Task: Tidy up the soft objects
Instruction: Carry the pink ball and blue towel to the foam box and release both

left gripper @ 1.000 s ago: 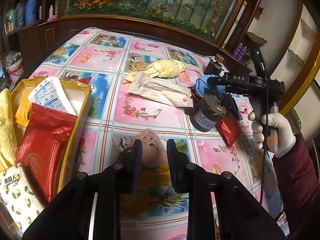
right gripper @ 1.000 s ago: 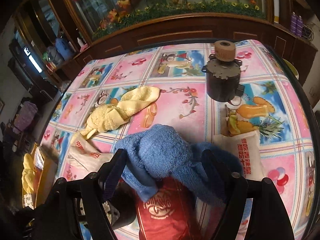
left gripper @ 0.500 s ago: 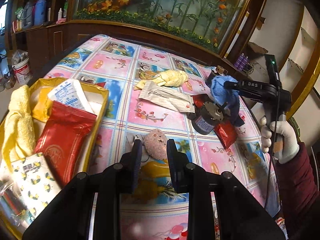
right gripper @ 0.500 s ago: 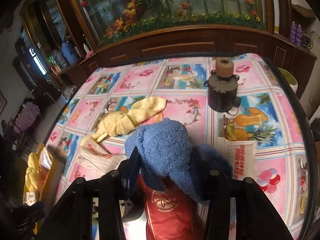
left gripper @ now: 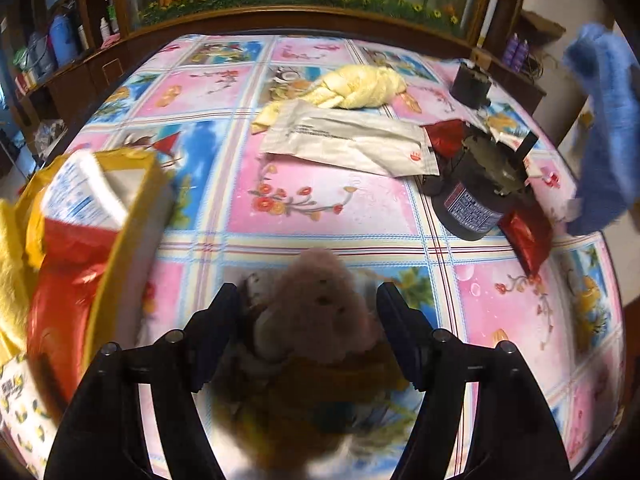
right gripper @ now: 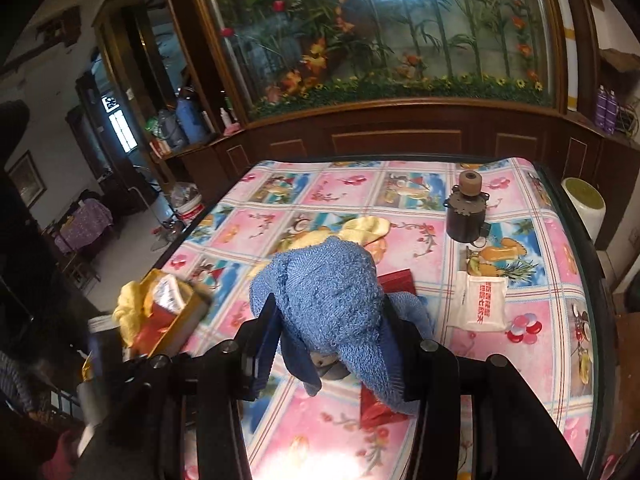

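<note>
My left gripper (left gripper: 308,312) is open, its fingers either side of a pink fuzzy soft toy (left gripper: 320,312) lying on the patterned tablecloth. My right gripper (right gripper: 328,328) is shut on a blue towel (right gripper: 328,292) and holds it high above the table; the towel also shows at the right edge of the left wrist view (left gripper: 608,128). A yellow box (left gripper: 132,208) at the left holds a red pouch, a white pack and a yellow cloth. A yellow towel (left gripper: 360,88) lies at the far middle of the table.
A long white pouch (left gripper: 348,144) lies mid-table. Two dark motor cylinders (left gripper: 476,196) (right gripper: 464,212) stand on the right side, with red packets (left gripper: 524,236) by the nearer one. A white sachet (right gripper: 484,300) lies right. A wooden cabinet with an aquarium (right gripper: 380,40) backs the table.
My right gripper has lifted the blue towel well up off the table. My left gripper has opened wide and come down close around the pink toy.
</note>
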Motion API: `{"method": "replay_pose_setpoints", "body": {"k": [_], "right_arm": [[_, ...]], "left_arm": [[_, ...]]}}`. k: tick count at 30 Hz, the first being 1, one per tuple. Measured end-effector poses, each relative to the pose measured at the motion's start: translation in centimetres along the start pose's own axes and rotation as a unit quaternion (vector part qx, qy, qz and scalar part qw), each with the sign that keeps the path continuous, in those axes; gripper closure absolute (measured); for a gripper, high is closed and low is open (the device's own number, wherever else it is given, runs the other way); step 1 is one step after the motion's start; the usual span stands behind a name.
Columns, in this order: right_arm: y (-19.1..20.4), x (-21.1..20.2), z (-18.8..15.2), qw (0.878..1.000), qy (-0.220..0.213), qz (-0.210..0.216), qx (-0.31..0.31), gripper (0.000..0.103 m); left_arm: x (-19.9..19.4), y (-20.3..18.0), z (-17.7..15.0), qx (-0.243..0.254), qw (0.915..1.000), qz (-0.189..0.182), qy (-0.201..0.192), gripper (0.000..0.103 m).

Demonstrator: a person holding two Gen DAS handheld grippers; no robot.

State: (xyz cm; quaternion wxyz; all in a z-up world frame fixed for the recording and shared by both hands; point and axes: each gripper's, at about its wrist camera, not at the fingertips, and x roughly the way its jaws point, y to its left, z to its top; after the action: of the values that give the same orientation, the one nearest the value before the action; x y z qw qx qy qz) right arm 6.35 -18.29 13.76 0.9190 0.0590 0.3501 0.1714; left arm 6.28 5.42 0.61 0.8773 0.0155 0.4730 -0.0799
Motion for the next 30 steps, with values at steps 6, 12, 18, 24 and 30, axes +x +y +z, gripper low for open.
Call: {"method": "replay_pose_setpoints", "body": {"k": [6,12,18,24,30], "right_arm": [[1.7,-2.3,-1.6,1.0,-0.005,0.028,-0.009,0.056],[3.7,-2.4,-2.7,0.998,0.0,0.053,-0.019,0.055],[6.1,-1.7,-3.3,0.996,0.009,0.085,-0.03,0.056],[10.2,-0.7,-3.2,0.991,0.018,0.115,-0.059,0.055],[15.2,1.4,-2.7,0.984,0.031,0.139,-0.102,0.055]], "left_arm": [[-0.8,-1.8,-0.3,0.027,0.9993,-0.025,-0.004,0.073],[-6.1,0.4,-1.5,-0.016,0.9962,-0.07,-0.048,0.073],[-12.5,5.7,-3.6,-0.089,0.988,-0.089,-0.09,0.073],[-15.8,11.8,-6.2,-0.143,0.9819,-0.041,-0.117,0.073],[-15.8,16.4,-8.4,-0.184,0.9758,0.012,-0.117,0.072]]}}
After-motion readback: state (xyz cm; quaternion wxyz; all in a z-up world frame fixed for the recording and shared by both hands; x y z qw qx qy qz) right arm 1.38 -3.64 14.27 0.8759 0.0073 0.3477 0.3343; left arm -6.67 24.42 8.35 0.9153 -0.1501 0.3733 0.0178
